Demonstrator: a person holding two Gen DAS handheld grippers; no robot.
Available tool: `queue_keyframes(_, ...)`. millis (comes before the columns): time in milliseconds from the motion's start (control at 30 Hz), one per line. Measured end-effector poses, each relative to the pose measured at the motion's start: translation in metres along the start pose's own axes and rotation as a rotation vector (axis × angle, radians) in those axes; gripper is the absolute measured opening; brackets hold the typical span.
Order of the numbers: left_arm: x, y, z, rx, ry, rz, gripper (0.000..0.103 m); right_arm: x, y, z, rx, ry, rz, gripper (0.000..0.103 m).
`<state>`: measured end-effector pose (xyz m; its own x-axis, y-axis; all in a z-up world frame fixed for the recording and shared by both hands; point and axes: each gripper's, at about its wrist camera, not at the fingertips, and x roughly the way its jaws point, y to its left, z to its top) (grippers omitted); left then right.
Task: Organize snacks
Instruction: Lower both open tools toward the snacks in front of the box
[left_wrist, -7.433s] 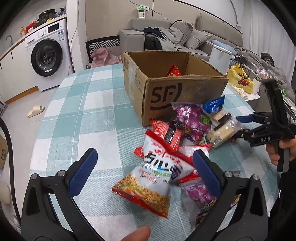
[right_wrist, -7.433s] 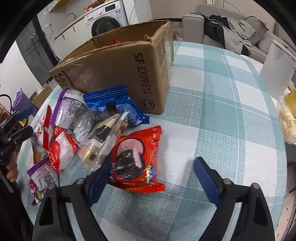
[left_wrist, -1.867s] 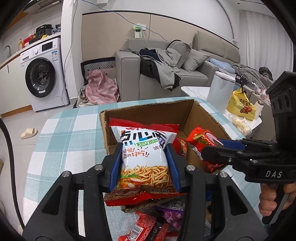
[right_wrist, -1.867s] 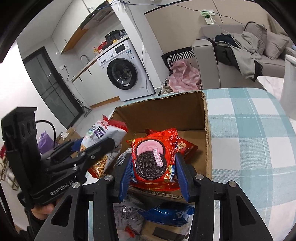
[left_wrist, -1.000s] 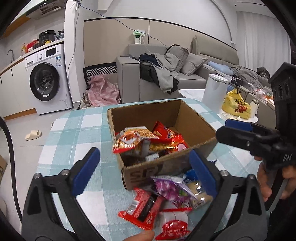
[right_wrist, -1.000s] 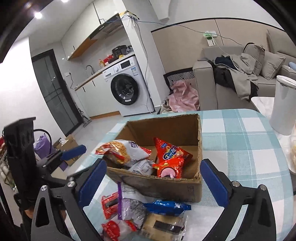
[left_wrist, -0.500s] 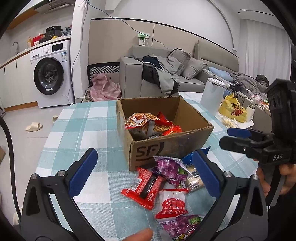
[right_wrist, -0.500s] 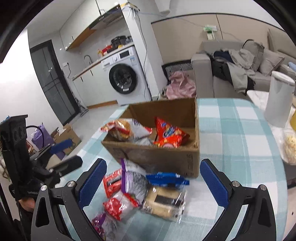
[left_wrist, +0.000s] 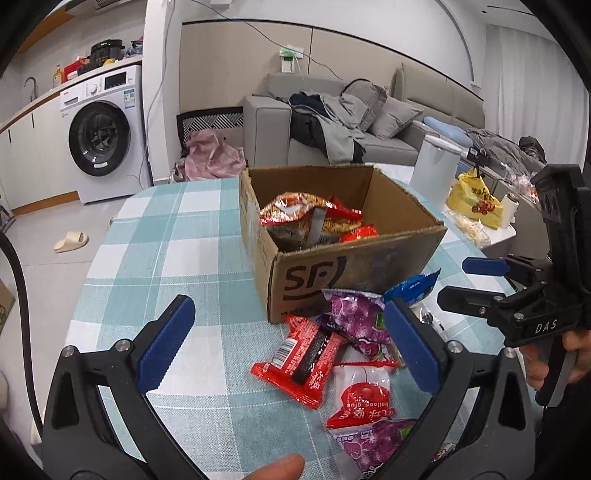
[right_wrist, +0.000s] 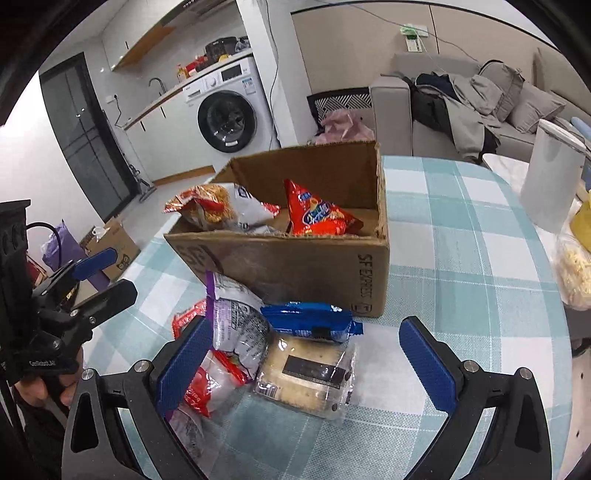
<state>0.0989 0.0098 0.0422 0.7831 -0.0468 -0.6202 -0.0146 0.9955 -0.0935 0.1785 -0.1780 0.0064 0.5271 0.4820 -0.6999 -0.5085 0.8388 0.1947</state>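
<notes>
A cardboard box (left_wrist: 354, 266) (right_wrist: 295, 266) stands on the checked table and holds a noodle bag (left_wrist: 306, 218) (right_wrist: 218, 206) and a red snack bag (right_wrist: 317, 216). Loose snacks lie in front of it: a red packet (left_wrist: 299, 358), a purple bag (left_wrist: 356, 317) (right_wrist: 236, 321), a white-red packet (left_wrist: 360, 397), a blue packet (right_wrist: 310, 321) and a clear cracker pack (right_wrist: 306, 373). My left gripper (left_wrist: 288, 347) is open and empty above the red packet. My right gripper (right_wrist: 306, 365) is open and empty above the cracker pack.
The table's checked cloth (left_wrist: 166, 236) runs left of the box. A white bin (right_wrist: 554, 173) and a yellow bag (left_wrist: 476, 199) stand off the table's right side. A sofa (left_wrist: 332, 125) and washing machine (left_wrist: 103, 136) are behind.
Both grippers let their bags go into the box, opened, and drew back and down toward the loose snacks in front of it.
</notes>
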Motion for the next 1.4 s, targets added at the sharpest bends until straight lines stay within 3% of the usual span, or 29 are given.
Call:
queue_keyframes(500,0.050,0.012,-0.017,0.008,0.112,0.046,0.102,0.055,-0.011,-0.017,-0.006,0.171,-0.031,0.103)
queue_keyframes(567,0.055,0.013,-0.018,0.019,0.115,0.074,0.102,0.059,-0.009,-0.019,-0.011,0.181,-0.027,0.103)
queue_keyframes(1033,0.082,0.020,-0.029,0.033,0.186,0.071,0.102,0.089,0.009,-0.032,-0.106,0.232,-0.119,0.103)
queue_keyframes(1400,0.100,0.011,-0.041,0.086,0.249,0.058,0.102,0.079,-0.006,-0.032,-0.137,0.258,-0.117,0.103)
